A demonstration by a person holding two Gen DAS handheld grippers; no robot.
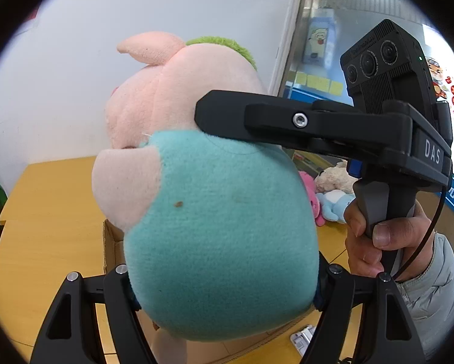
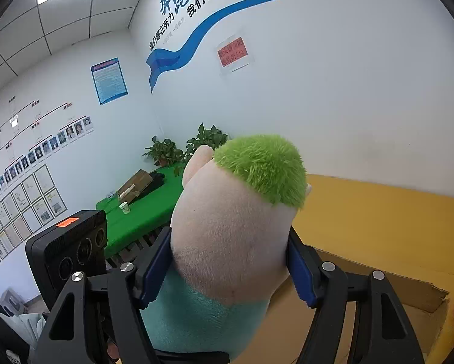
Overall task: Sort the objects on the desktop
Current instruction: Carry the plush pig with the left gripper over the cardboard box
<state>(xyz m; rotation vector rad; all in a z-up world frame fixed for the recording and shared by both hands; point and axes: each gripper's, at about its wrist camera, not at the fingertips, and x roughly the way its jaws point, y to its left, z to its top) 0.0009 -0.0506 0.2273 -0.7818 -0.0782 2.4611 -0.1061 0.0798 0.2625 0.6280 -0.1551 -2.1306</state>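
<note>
A plush pig (image 1: pixel 214 218) with a pink head, green hair tuft and teal body fills the left wrist view. My left gripper (image 1: pixel 223 291) is shut on its teal body. My right gripper (image 2: pixel 230 270) is shut on its pink head (image 2: pixel 230 242), just under the green tuft (image 2: pixel 263 166). In the left wrist view the right gripper's finger (image 1: pixel 227 115) reaches in from the right and presses against the toy's neck. The toy is held in the air above an open cardboard box (image 2: pixel 387 288) on the yellow table (image 2: pixel 378 221).
More plush toys (image 1: pixel 333 194) lie on the table at the right. A small white object (image 1: pixel 302 338) lies near the box. A white wall stands behind the table. A green table (image 2: pixel 142 212) with plants, a box and a cup stands further off.
</note>
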